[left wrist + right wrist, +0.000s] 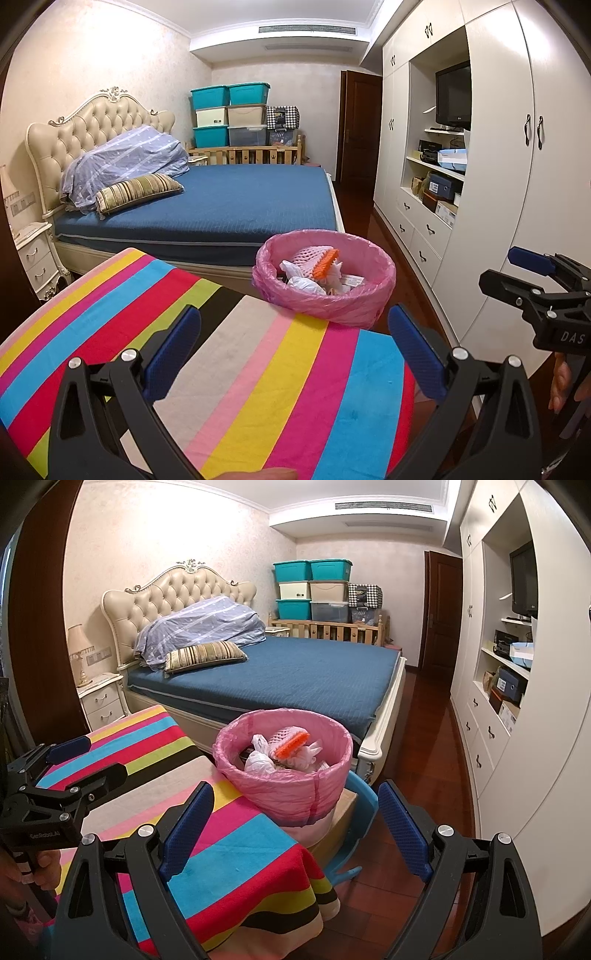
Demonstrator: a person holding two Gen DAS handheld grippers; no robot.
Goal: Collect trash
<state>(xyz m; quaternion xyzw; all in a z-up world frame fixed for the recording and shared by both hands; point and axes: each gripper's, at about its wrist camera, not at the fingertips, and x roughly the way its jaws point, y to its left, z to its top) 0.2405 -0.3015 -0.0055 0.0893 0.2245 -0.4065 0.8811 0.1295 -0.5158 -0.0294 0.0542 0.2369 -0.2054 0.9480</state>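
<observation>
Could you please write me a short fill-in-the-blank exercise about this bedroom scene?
1. The trash bin is lined with a ____ plastic bag.
2. Both the left gripper and the right gripper hold ____.
3. The bed is covered with a ____ sheet.
4. The bin stands at the edge of the ____ cloth.

Missing words: pink; nothing; blue; striped

The bin's (pixel 280 790) base hides behind the bench (pixel 207 834). Trash deep inside the bin is indistinct. The picture's edge crops the television (pixel 522 581).
</observation>
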